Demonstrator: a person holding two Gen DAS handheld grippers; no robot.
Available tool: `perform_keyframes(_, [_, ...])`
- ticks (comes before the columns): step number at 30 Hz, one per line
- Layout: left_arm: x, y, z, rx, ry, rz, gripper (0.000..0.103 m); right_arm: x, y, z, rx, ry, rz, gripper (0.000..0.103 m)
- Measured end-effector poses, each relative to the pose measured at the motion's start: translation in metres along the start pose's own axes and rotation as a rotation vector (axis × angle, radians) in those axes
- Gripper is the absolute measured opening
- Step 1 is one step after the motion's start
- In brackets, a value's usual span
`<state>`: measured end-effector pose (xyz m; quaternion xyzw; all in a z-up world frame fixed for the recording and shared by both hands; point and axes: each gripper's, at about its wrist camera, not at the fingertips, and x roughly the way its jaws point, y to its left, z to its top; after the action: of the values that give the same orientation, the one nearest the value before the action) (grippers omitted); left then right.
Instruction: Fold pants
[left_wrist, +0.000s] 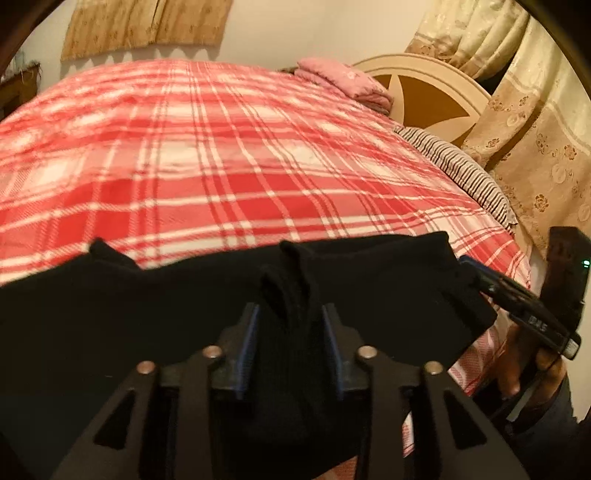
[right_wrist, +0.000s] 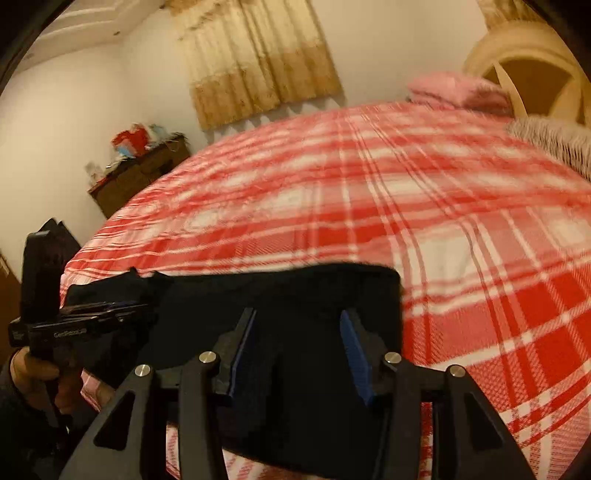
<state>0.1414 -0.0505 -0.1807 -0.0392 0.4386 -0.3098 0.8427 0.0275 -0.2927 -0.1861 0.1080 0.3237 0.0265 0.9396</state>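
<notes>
Red-and-white plaid bed (left_wrist: 221, 166) lying under soft black pants (left_wrist: 110, 302), left gripper (left_wrist: 290, 325) standing parted around a bunched ridge, right gripper (right_wrist: 299, 343) gaping over flat cloth.

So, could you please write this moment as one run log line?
left tool: open, pants ridge between pads | right tool: open over pants | pants: on plaid bed

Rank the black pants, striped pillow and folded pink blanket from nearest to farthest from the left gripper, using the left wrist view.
1. Black pants: between the left gripper fingers.
2. Striped pillow: right bed edge, midway.
3. Folded pink blanket: far end, by the headboard.
</notes>
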Motion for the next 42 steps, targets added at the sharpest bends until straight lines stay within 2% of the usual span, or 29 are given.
perform_keyframes(3, [-0.003,0.006,-0.002,-0.004,-0.001,0.010,0.049,-0.007,0.027,-0.002,-0.090,-0.032,0.074,0.049])
perform_keyframes(6, [0.001,0.010,-0.007,-0.005,0.012,0.038,0.049,0.000,0.057,-0.014,-0.174,0.040,0.214,0.049])
perform_keyframes(7, [0.002,0.011,-0.008,-0.006,0.016,0.044,0.049,0.004,0.063,-0.018,-0.192,0.069,0.226,0.049])
perform_keyframes(10, [0.000,0.010,-0.009,-0.005,0.011,0.041,0.049,0.023,0.078,-0.033,-0.246,0.177,0.219,0.049])
perform_keyframes(11, [-0.001,0.010,-0.008,-0.013,0.012,0.017,0.049,0.027,0.080,-0.037,-0.260,0.187,0.206,0.049])
perform_keyframes(15, [0.005,0.005,-0.009,-0.070,0.041,-0.124,0.049,0.022,0.080,-0.035,-0.259,0.148,0.201,0.049])
perform_keyframes(16, [0.009,0.001,-0.010,-0.060,0.056,-0.136,0.049,0.020,0.078,-0.034,-0.246,0.130,0.195,0.049])
perform_keyframes(18, [0.013,-0.006,-0.012,-0.035,0.055,-0.108,0.044,0.016,0.073,-0.030,-0.228,0.092,0.165,0.049])
perform_keyframes(19, [0.013,-0.008,-0.011,-0.023,0.051,-0.096,0.033,0.015,0.071,-0.029,-0.222,0.081,0.154,0.049])
perform_keyframes(20, [0.012,-0.009,-0.011,-0.010,0.053,-0.084,0.010,0.014,0.070,-0.028,-0.217,0.071,0.148,0.050])
perform_keyframes(21, [0.010,-0.008,-0.010,-0.017,0.057,-0.080,0.011,0.012,0.068,-0.027,-0.212,0.060,0.147,0.050])
perform_keyframes(24, [0.000,0.003,-0.009,-0.080,0.048,-0.138,0.011,0.008,0.067,-0.023,-0.205,0.026,0.149,0.050])
perform_keyframes(26, [-0.004,0.003,-0.008,-0.068,0.058,-0.125,0.011,0.009,0.064,-0.022,-0.201,0.024,0.119,0.054])
perform_keyframes(28, [-0.005,0.003,-0.010,-0.063,0.063,-0.115,0.011,0.017,0.058,-0.021,-0.175,0.059,0.080,0.055])
perform_keyframes(31, [0.005,0.004,-0.015,-0.064,0.082,-0.097,0.011,0.029,0.047,-0.023,-0.135,0.118,0.069,0.055])
perform_keyframes(36, [0.005,0.005,-0.015,-0.059,0.069,-0.069,0.021,0.021,0.049,-0.021,-0.149,0.066,0.070,0.056])
perform_keyframes(39, [-0.003,0.005,-0.013,-0.037,0.044,-0.001,0.043,0.032,0.044,-0.023,-0.146,0.108,0.053,0.060])
perform_keyframes(41, [-0.013,0.008,-0.011,-0.021,0.004,0.078,0.063,0.032,0.050,-0.025,-0.213,0.094,0.019,0.060])
perform_keyframes(42, [-0.018,0.010,-0.010,-0.015,-0.014,0.105,0.066,0.027,0.054,-0.025,-0.227,0.077,0.000,0.060])
